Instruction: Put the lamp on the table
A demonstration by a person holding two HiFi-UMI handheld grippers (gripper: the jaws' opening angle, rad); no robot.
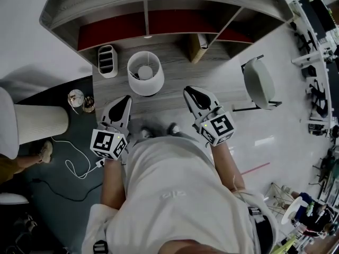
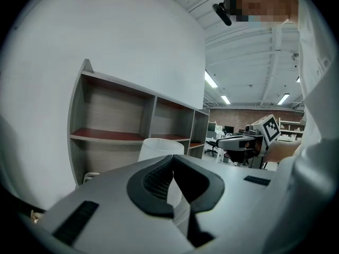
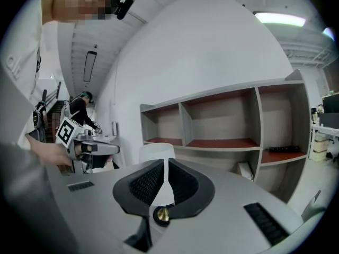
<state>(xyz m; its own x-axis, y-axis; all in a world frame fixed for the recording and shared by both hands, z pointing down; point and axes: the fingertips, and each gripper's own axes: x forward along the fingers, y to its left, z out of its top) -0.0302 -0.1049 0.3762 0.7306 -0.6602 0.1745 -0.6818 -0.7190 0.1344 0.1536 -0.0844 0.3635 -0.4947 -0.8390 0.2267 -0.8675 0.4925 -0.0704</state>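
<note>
The lamp (image 1: pixel 145 73), with its white drum shade, stands upright on the grey wooden table (image 1: pixel 175 97) in front of the shelf unit. Both grippers hover over the table's near edge, apart from the lamp. My left gripper (image 1: pixel 126 100) is below and left of the shade, shut and empty. My right gripper (image 1: pixel 189 92) is to the shade's right, also shut with nothing in it. In the left gripper view the shade (image 2: pixel 159 146) rises just behind the closed left gripper (image 2: pixel 172 159). The right gripper view shows the shade (image 3: pixel 155 151) behind the closed right gripper (image 3: pixel 164 163).
A shelf unit (image 1: pixel 159 15) with red boards backs the table. A white slotted holder (image 1: pixel 107 61) stands left of the lamp, a small box (image 1: pixel 199 45) at the back right. A grey chair (image 1: pixel 259 82) is to the right. On the floor at left are a large white shade (image 1: pixel 39 121) and a cable (image 1: pixel 74 160).
</note>
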